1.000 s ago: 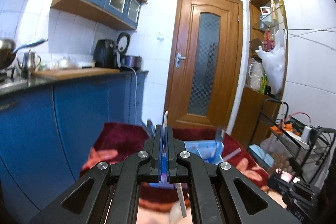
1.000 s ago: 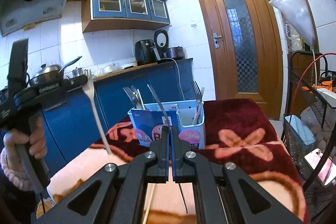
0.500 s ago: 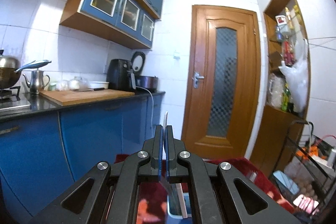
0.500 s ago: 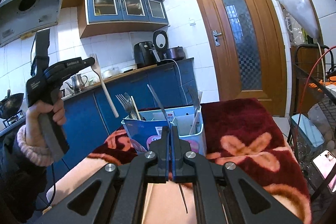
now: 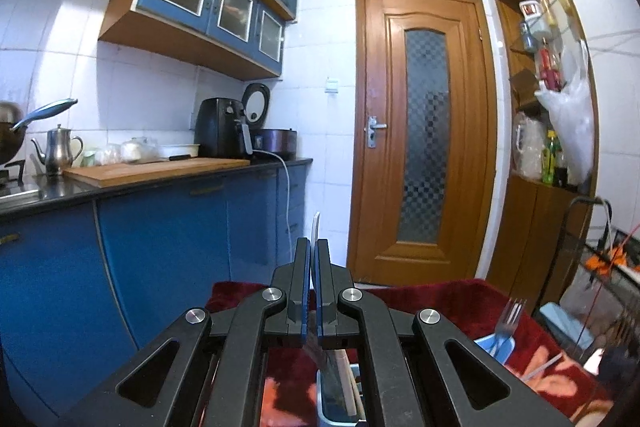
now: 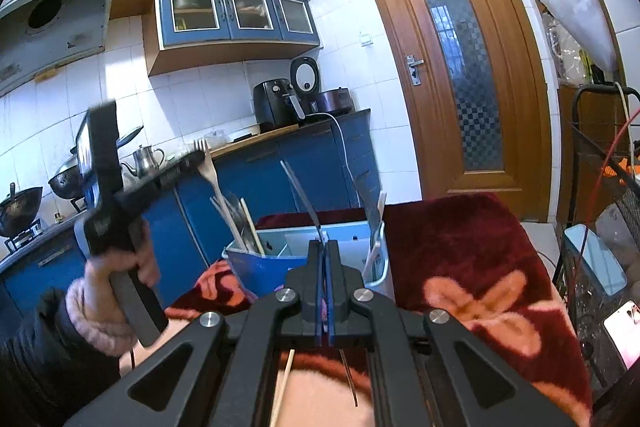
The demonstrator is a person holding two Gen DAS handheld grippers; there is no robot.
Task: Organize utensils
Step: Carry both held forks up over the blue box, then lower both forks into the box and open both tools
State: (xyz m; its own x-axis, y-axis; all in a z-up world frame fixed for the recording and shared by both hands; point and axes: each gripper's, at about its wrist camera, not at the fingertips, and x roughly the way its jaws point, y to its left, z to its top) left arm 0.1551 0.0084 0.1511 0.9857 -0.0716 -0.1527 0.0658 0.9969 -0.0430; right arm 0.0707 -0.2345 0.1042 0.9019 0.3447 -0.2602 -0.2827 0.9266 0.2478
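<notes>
My left gripper (image 5: 313, 247) is shut on a pale wooden fork (image 6: 216, 187), held upright with its tines up; its handle reaches down into the left compartment of the blue utensil box (image 6: 256, 267), among several utensils. The left gripper also shows in the right wrist view (image 6: 196, 157). In the left wrist view the fork's top edge (image 5: 316, 223) sticks up between the fingers. My right gripper (image 6: 323, 247) is shut on a metal knife (image 6: 300, 195), just in front of the box. A metal fork (image 5: 506, 319) stands in another compartment.
The box sits on a table under a dark red flowered cloth (image 6: 460, 247). Two thin sticks (image 6: 280, 387) lie on the cloth below my right gripper. Blue cabinets and a worktop (image 5: 160, 171) run along the left. A wire rack (image 6: 600, 247) stands to the right, a wooden door (image 5: 420, 147) behind.
My left gripper has carried the wooden fork to the right and down over the box, so its handle now enters the left compartment. My right gripper has moved closer to the box.
</notes>
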